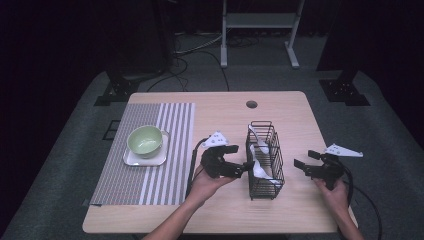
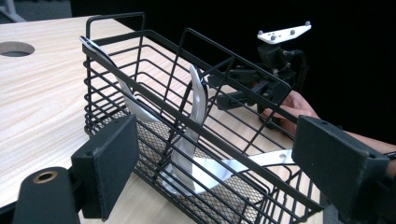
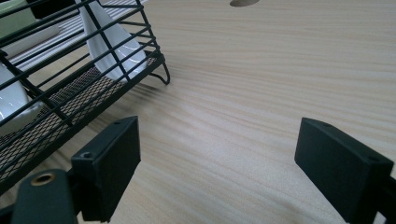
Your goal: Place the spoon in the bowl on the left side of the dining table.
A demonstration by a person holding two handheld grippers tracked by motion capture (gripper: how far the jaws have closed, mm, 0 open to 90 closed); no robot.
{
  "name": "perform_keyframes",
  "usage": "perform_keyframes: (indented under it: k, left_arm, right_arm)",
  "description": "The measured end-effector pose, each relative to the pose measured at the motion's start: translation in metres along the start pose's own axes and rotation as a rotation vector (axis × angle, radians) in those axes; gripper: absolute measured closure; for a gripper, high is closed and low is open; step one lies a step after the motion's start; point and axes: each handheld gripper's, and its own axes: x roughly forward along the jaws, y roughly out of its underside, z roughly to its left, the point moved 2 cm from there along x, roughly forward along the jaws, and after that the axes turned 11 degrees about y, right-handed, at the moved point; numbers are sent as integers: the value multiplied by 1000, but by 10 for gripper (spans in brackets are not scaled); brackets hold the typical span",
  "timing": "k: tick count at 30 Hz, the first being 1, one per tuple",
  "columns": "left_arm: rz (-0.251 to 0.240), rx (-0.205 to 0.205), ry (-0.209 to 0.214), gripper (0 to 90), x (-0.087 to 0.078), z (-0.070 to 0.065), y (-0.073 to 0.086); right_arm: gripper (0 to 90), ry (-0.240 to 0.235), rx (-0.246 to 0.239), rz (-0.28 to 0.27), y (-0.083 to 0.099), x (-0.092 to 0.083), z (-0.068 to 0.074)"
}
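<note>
A black wire basket (image 1: 276,159) stands on the wooden table (image 1: 220,110) right of centre. Three white ceramic spoons (image 1: 259,145) are in it, two leaning on its walls and one lying low. My left gripper (image 1: 242,156) is open at the basket's left side. In the left gripper view its jaws frame the basket (image 2: 140,87), with a leaning spoon (image 2: 198,95) between them behind the wires. My right gripper (image 1: 305,159) hovers open to the right of the basket, apart from it, over bare wood (image 3: 219,172). It holds nothing.
A green bowl (image 1: 145,139) sits on a white square plate (image 1: 131,159) on a striped placemat (image 1: 165,175) at the left. A cable hole (image 1: 251,104) lies near the table's far edge. A metal stand (image 1: 260,22) is on the floor beyond.
</note>
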Motion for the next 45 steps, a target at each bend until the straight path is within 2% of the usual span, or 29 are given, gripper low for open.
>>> perform_keyframes:
  k: [1, 7, 8, 16, 18, 22, 25, 26, 28, 32, 38, 45]
  left_arm:
    - [-5, 4, 3, 214, 0, 0, 0]
    - [-1, 12, -8, 244, 5, -1, -3]
    - [-6, 17, -7, 291, 5, -1, -3]
    - [-18, 21, -6, 373, 8, 1, -7]
    - [-20, 15, -7, 416, 9, 2, -8]
    - [-10, 7, -21, 443, 14, 5, -9]
    - [-4, 9, -23, 511, 16, 6, -9]
    - [0, 8, -29, 558, 17, 6, -9]
    - [0, 10, -45, 583, 17, 7, -10]
    - [-12, -11, -32, 645, 20, 9, -10]
    - [-33, -20, -22, 767, 20, 9, -9]
    - [-67, -65, 1, 843, 18, 9, -8]
  right_arm:
    - [132, 0, 2, 0, 0, 0, 0]
    - [132, -1, 3, -1, 0, 0, 0]
    - [132, -1, 4, 0, 0, 0, 0]
    - [132, -1, 5, 1, 0, 0, 0]
    - [132, -2, 6, 1, 0, 0, 0]
    - [132, -3, 5, 2, 0, 0, 0]
    - [132, -4, 6, 1, 0, 0, 0]
    - [132, -5, 5, 1, 0, 0, 0]
    - [132, -6, 5, 1, 0, 0, 0]
    - [132, -6, 5, 1, 0, 0, 0]
    - [132, -7, 7, 0, 0, 0, -1]
    - [132, -7, 7, 1, 0, 0, -1]
